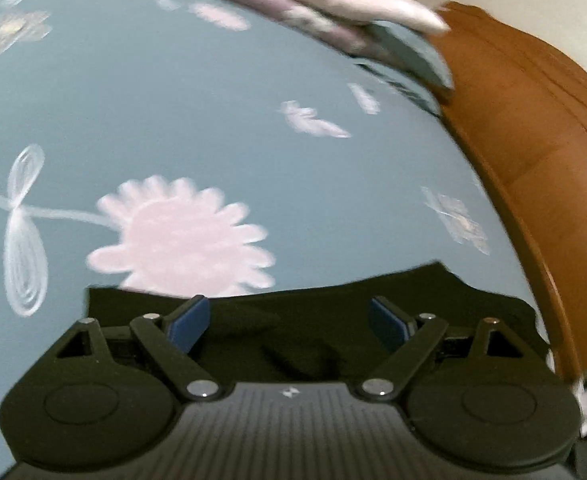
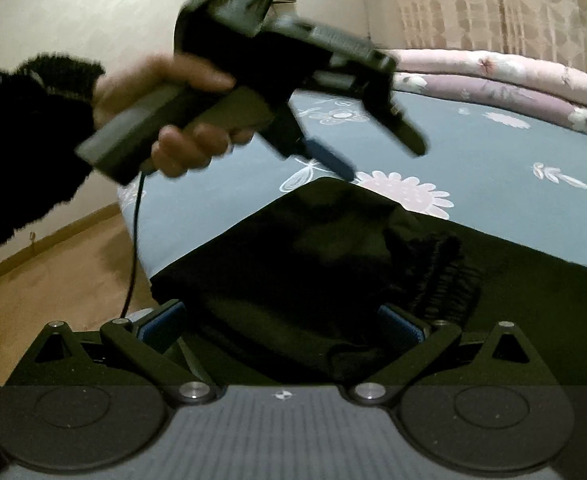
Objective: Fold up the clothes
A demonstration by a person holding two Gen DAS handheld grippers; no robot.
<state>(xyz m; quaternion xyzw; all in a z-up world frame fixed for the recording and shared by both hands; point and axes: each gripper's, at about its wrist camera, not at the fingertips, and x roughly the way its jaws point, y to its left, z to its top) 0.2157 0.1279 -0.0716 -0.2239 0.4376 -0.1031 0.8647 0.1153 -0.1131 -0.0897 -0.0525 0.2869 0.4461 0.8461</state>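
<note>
Both tongs stand released as I look through their cameras. On the left gripper (image 1: 289, 320) I see the blue pads (image 1: 189, 322) spread wide with nothing pinched between them; the black garment (image 1: 313, 344) lies under them, on the bed. On the right gripper (image 2: 283, 326) the jaws are likewise apart, one blue pad at the garment's left edge and the other over its ribbed part, neither pressing on cloth.

From the right wrist camera I can see the left gripper (image 2: 381, 152) from the side, held up in the air over the far corner of the black garment (image 2: 333, 264), its blue-tipped fingers (image 2: 331, 158) clear of the fabric. A hand (image 2: 165, 120) in a dark fuzzy sleeve (image 2: 25, 152) grips its handle, and a thin cable (image 2: 135, 240) hangs down from it.

The garment is spread flat on the near part of the bed, on a blue-grey sheet (image 2: 493, 184) printed with pale pink flowers. One pointed corner reaches toward a big pink flower (image 2: 409, 194). A ribbed band (image 2: 441, 276) shows near the right gripper.

At the far side of the bed lies a rolled pink quilt (image 2: 493, 72). A wooden bed frame (image 1: 533, 152) curves along the right in the left view; wooden floor (image 2: 53, 276) shows on the left in the right view.
</note>
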